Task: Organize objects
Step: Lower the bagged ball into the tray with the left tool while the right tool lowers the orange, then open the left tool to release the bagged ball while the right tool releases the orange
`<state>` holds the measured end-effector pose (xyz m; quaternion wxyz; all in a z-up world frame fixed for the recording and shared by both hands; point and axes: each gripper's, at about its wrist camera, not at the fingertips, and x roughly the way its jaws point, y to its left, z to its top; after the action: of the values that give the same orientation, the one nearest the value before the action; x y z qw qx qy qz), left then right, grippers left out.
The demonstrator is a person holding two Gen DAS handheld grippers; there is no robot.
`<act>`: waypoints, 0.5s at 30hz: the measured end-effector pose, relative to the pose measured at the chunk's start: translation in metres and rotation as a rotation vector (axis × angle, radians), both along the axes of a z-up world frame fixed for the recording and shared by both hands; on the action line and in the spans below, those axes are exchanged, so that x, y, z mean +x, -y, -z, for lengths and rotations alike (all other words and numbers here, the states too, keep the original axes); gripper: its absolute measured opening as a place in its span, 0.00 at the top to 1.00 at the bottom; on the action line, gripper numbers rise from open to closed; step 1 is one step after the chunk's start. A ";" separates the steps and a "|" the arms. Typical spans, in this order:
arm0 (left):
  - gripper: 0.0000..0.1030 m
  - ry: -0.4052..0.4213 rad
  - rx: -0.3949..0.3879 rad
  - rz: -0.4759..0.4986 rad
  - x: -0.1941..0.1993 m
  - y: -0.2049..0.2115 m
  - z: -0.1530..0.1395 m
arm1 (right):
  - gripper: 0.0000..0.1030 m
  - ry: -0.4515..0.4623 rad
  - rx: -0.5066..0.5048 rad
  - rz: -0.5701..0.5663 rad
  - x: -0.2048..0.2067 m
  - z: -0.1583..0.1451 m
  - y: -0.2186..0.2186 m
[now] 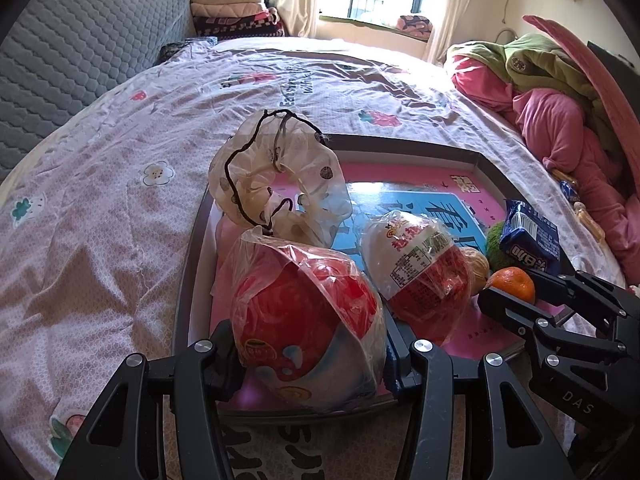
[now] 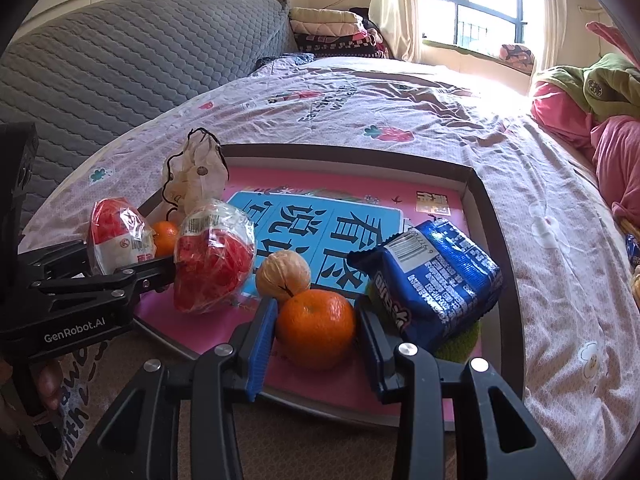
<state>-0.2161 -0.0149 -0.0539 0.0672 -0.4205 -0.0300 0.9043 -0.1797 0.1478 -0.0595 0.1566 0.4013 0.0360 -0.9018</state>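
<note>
In the left wrist view my left gripper [image 1: 312, 360] is shut on a plastic-wrapped red and white egg toy [image 1: 308, 320] at the near edge of a dark-rimmed tray [image 1: 400, 148]. A second wrapped egg [image 1: 424, 272] lies just to its right. In the right wrist view my right gripper [image 2: 318, 344] is shut on an orange [image 2: 316, 328] over the tray [image 2: 344, 148], its blue pads [image 2: 264, 344] against the fruit. The left gripper [image 2: 120, 264] reaches in from the left with its egg [image 2: 120, 236]. Another orange [image 2: 166, 236] sits behind the second egg [image 2: 216, 256].
The tray lies on a bed with a lilac sheet [image 1: 120, 200] and also holds a sheer scrunchie [image 1: 276, 176], a tan walnut-like ball [image 2: 282, 272] and a blue snack packet [image 2: 432, 280] on something green [image 2: 460, 340]. Pink and green clothes [image 1: 560, 100] pile up at the right.
</note>
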 end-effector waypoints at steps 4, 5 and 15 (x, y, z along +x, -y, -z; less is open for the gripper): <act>0.47 -0.014 -0.014 -0.005 0.001 -0.001 -0.002 | 0.61 -0.004 0.007 0.001 0.001 -0.001 0.001; 0.47 -0.016 -0.014 -0.005 0.001 0.000 -0.003 | 0.60 -0.003 0.007 0.002 0.001 -0.001 0.001; 0.44 -0.005 -0.007 -0.011 0.000 0.002 -0.005 | 0.55 -0.004 -0.003 0.008 0.003 -0.003 0.001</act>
<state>-0.2159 -0.0165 -0.0487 0.0610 -0.4183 -0.0289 0.9058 -0.1769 0.1468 -0.0563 0.1535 0.3994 0.0331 -0.9032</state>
